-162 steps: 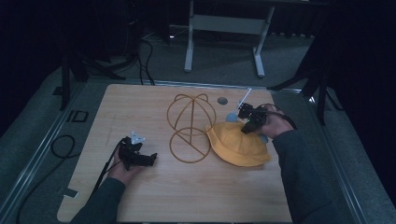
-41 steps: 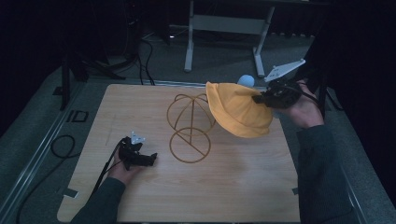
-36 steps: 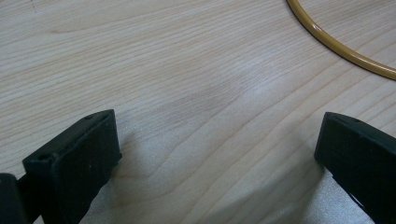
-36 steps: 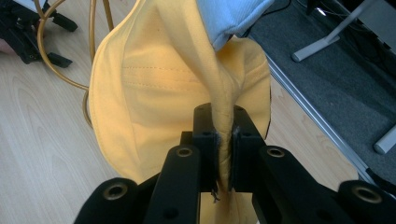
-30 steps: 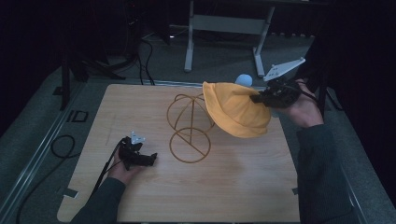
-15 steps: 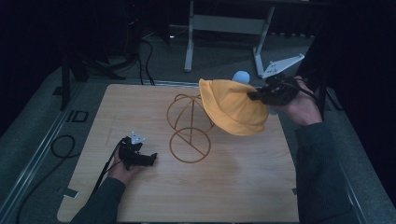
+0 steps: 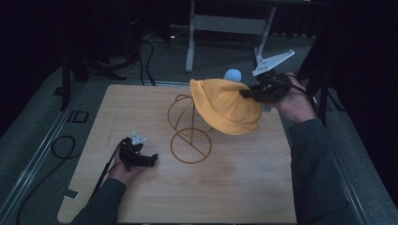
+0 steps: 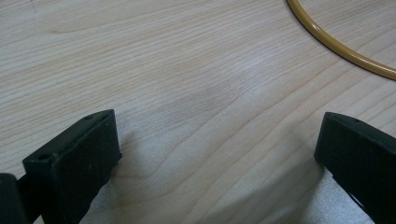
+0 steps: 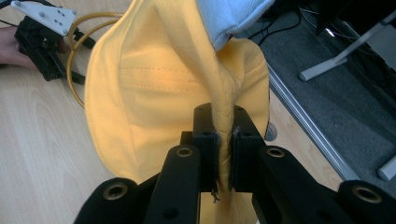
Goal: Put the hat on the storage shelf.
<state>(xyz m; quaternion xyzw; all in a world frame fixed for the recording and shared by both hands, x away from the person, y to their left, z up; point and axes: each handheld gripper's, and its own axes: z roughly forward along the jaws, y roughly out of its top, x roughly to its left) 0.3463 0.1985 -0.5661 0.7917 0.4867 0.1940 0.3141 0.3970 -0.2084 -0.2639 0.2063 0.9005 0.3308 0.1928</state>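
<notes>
A yellow cloth hat [image 7: 227, 105] hangs in the air over the right side of the wooden table [image 7: 141, 201], its left edge right by the top of the gold wire stand [image 7: 187, 129]. My right gripper [image 7: 248, 93] is shut on the hat's brim; in the right gripper view the folded brim [image 9: 223, 135] is pinched between the jaws of this gripper [image 9: 222, 154]. A pale blue cloth piece [image 7: 232, 75] pokes up behind the hat. My left gripper [image 7: 152, 161] rests on the table left of the stand's base ring [image 8: 341, 46], jaws wide apart over bare wood.
A metal frame leg [image 7: 190, 37] and cables [image 7: 145, 51] lie on the grey floor beyond the table. The table's right edge [image 7: 288, 154] runs under the person's right sleeve [image 7: 314, 168]. A small grey disc [image 9: 270, 133] sits near that edge.
The right gripper has lifted the hat off the table and carried it left and slightly up toward the wire stand. The left gripper has stayed where it was.
</notes>
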